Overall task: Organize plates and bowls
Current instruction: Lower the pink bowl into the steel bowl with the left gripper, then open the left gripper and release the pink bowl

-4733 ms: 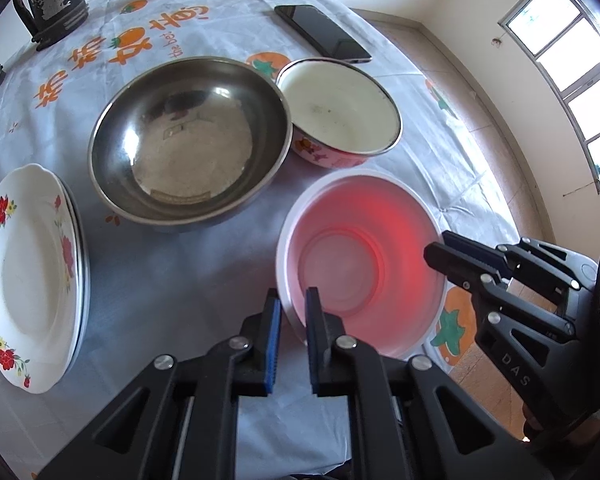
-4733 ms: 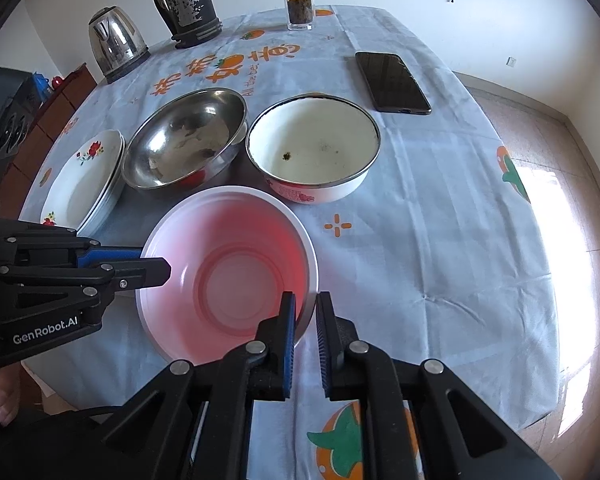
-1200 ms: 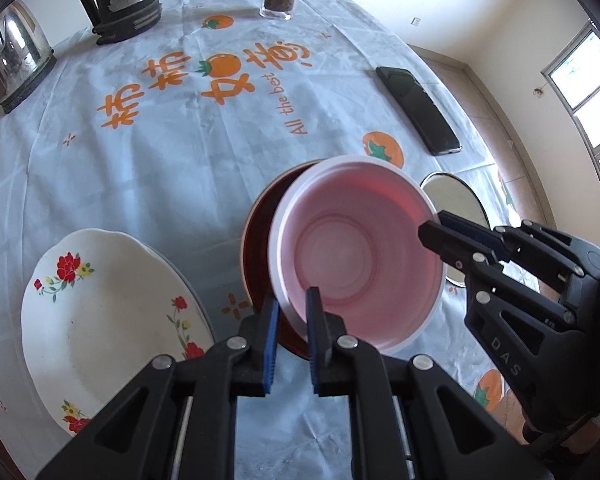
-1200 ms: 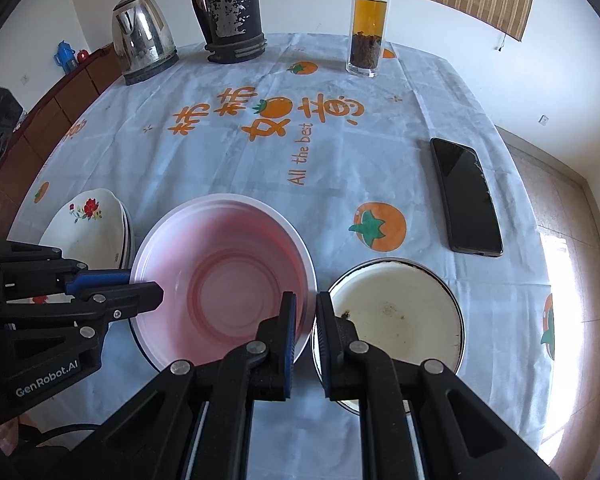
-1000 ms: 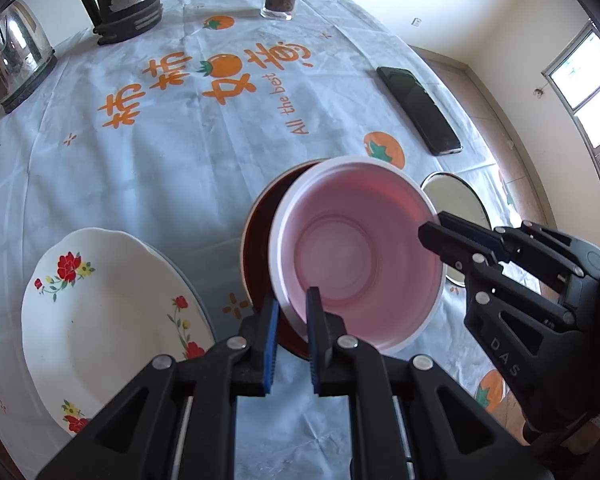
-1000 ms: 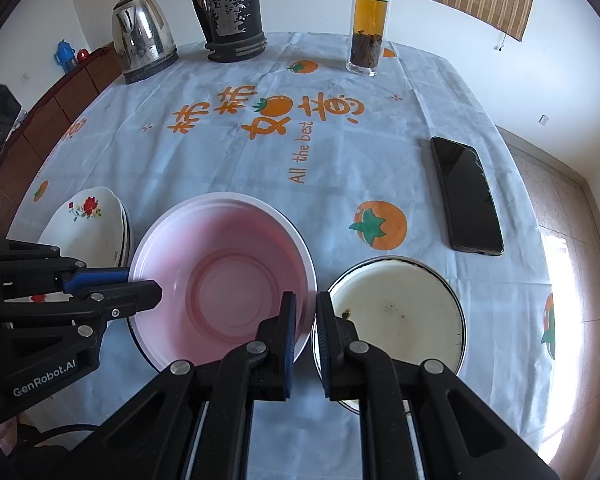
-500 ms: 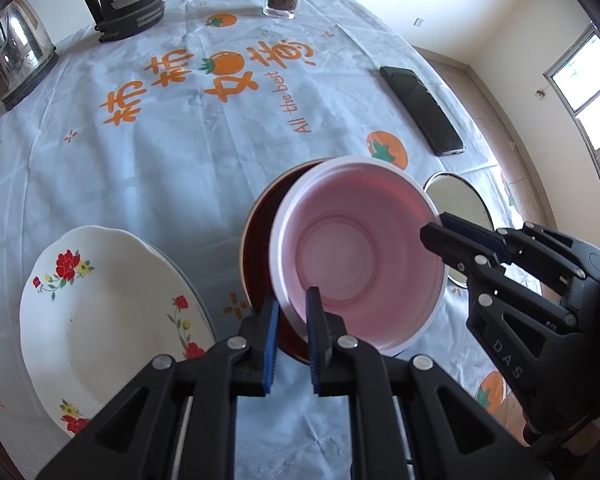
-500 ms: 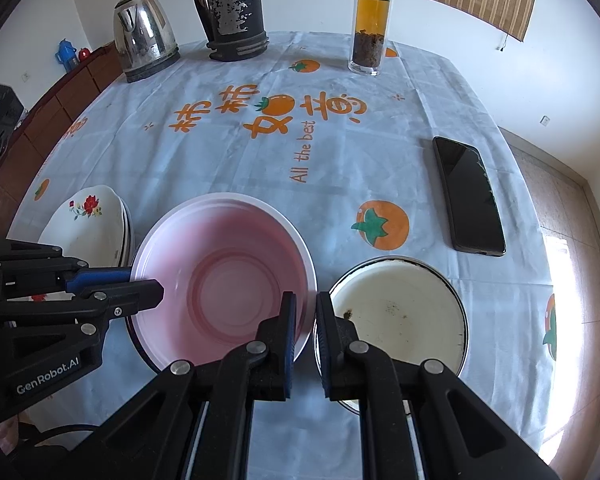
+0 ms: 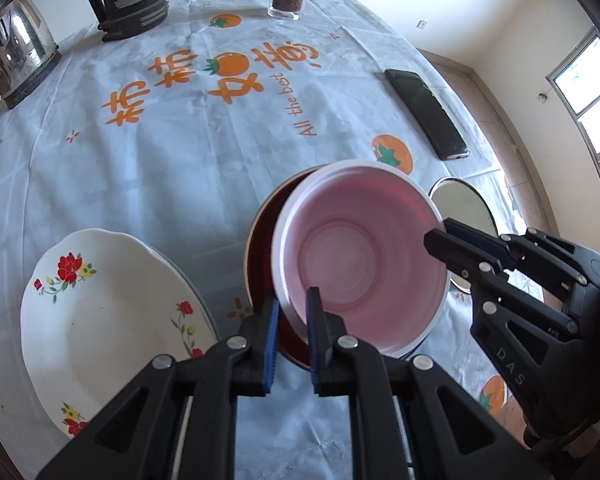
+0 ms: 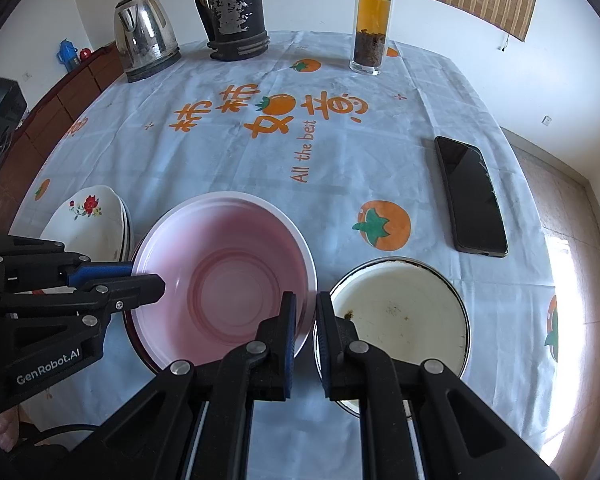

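A pink plastic bowl (image 9: pixel 360 256) hangs tilted over a steel bowl (image 9: pixel 262 248), of which only a red-tinted crescent shows on its left. Whether the two touch I cannot tell. My left gripper (image 9: pixel 291 312) is shut on the pink bowl's near rim. My right gripper (image 10: pixel 305 308) is shut on the rim at the bowl's (image 10: pixel 220 276) right side. Each gripper shows in the other's view, the right gripper (image 9: pixel 440 236) and the left gripper (image 10: pixel 148 276). A white enamel bowl (image 10: pixel 400 312) sits just right of them. A stack of floral plates (image 9: pixel 108 320) lies to the left.
On the orange-printed tablecloth (image 10: pixel 260 152), a black phone (image 10: pixel 470 196) lies at the right. At the far edge stand a steel kettle (image 10: pixel 144 36), a black jug (image 10: pixel 234 8) and a glass tea bottle (image 10: pixel 372 20). The table's edge drops off close on the right.
Since the oldest frames the pink bowl has left the cloth and gone, in both grippers, over the steel bowl. Over the last second nothing has visibly moved.
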Demonstrator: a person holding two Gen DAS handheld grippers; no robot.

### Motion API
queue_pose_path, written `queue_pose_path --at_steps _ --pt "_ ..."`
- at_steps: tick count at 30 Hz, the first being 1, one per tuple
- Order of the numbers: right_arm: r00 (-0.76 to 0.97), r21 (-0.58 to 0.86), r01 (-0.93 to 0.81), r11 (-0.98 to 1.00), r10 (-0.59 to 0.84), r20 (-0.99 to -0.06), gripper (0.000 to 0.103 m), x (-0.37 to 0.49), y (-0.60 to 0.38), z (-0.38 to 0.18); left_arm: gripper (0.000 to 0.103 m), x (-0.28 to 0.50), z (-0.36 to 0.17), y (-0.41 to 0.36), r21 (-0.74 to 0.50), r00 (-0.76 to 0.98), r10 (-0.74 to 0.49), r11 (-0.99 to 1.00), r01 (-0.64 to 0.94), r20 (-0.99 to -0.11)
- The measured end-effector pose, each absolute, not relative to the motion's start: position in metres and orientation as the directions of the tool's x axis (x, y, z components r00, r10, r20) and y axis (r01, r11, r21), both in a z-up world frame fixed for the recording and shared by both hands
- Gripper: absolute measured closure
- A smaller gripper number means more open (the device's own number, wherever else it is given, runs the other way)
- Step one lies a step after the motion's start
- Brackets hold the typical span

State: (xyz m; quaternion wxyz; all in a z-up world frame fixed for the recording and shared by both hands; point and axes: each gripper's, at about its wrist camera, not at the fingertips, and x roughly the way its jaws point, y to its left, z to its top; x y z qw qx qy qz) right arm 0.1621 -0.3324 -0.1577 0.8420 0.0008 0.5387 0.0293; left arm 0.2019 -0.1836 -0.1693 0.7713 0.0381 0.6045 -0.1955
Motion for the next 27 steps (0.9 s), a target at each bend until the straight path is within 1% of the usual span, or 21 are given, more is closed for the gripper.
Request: queue_pose_path --at_steps 9,10,12,18,22,24,25,27 --pt "0.415 0.039 -0.066 0.997 0.063 -0.908 0.092 0.163 -0.331 -0.158 0.092 0.201 -0.169 -0.184 -0.152 0.212 -0.234 0.927 0.344 -0.949" --pt "0.415 0.042 -0.067 0.997 0.066 -0.907 0.089 0.163 -0.331 -0.158 0.092 0.201 -0.168 -0.184 -0.151 0.214 -0.234 0.927 0.344 -0.948" --pt "0.415 0.044 -0.067 0.997 0.068 -0.907 0.089 0.163 -0.332 -0.158 0.092 0.2 -0.169 -0.183 -0.152 0.217 -0.235 0.927 0.342 -0.948" --pt "0.412 0.047 -0.072 0.996 0.073 -0.908 0.089 0.162 -0.331 -0.159 0.082 0.198 -0.167 -0.183 -0.167 0.215 -0.248 0.927 0.337 -0.944" --pt "0.409 0.051 -0.077 0.996 0.078 -0.909 0.085 0.161 -0.33 -0.16 0.076 0.195 -0.164 -0.184 -0.163 0.224 -0.25 0.925 0.344 -0.942" --pt "0.411 0.052 -0.076 0.996 0.078 -0.908 0.08 0.16 -0.33 -0.16 0.07 0.193 -0.162 -0.185 -0.164 0.229 -0.253 0.924 0.346 -0.94" --pt "0.414 0.057 -0.076 0.995 0.084 -0.906 0.075 0.159 -0.33 -0.16 0.068 0.193 -0.161 -0.185 -0.167 0.232 -0.258 0.922 0.35 -0.938" --pt "0.422 0.056 -0.073 0.996 0.082 -0.903 0.069 0.158 -0.33 -0.159 0.059 0.191 -0.159 -0.187 -0.166 0.24 -0.262 0.918 0.359 -0.935"
